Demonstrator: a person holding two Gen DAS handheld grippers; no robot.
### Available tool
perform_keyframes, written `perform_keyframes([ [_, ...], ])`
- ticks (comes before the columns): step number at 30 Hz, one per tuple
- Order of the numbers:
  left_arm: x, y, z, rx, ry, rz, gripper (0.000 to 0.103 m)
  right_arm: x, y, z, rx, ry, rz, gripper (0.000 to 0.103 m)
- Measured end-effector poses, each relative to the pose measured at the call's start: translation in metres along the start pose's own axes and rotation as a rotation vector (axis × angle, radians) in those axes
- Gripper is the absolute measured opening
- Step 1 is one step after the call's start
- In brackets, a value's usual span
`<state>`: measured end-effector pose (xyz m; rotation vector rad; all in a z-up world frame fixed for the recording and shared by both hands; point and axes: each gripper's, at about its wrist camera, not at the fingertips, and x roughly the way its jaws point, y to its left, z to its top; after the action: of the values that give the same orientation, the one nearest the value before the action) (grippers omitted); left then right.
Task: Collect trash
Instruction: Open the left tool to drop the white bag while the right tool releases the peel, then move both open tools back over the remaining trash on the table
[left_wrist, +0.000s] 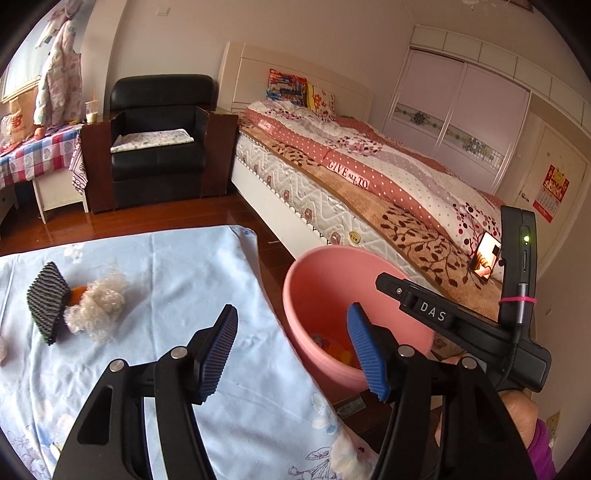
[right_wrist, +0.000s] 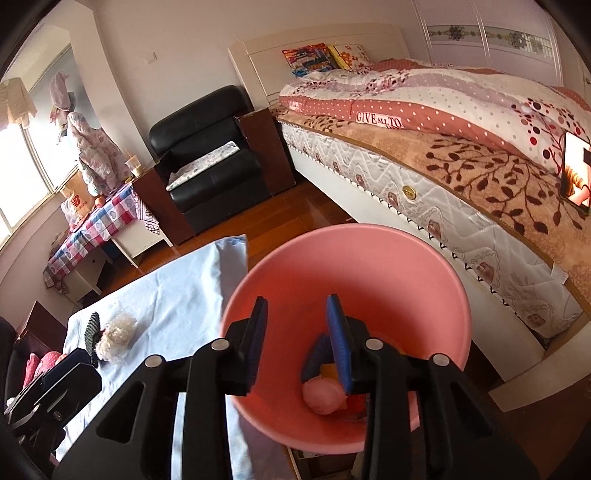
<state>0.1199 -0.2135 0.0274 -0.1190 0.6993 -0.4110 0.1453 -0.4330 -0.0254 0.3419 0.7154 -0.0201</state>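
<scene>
The left gripper (left_wrist: 293, 350) stands wide apart with nothing between its fingers, over the near edge of a blue cloth (left_wrist: 155, 266) and the rim of a pink bin (left_wrist: 317, 273). Ahead and to its left on the cloth lie a black ribbed piece (left_wrist: 46, 299) and a white bubble-wrap wad (left_wrist: 99, 306), touching, with something orange between them. The right gripper (right_wrist: 297, 336) hangs above the bin's (right_wrist: 347, 243) mouth, its fingers partly apart and holding nothing. Below its tips, at the bin's bottom, sit a pink crumpled ball (right_wrist: 323, 397), a dark blue piece (right_wrist: 317, 356) and orange scraps (right_wrist: 328, 371). A bed (right_wrist: 443, 155) lies beyond the bin, an armchair (right_wrist: 210, 147) further left.
</scene>
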Motion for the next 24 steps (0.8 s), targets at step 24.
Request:
perform_keyframes([
  [24,-0.132,0.11,-0.018,-0.151,-0.156,0.198,0.061,-0.069,0.158,-0.041,-0.171,-0.119,0.181,0.034],
])
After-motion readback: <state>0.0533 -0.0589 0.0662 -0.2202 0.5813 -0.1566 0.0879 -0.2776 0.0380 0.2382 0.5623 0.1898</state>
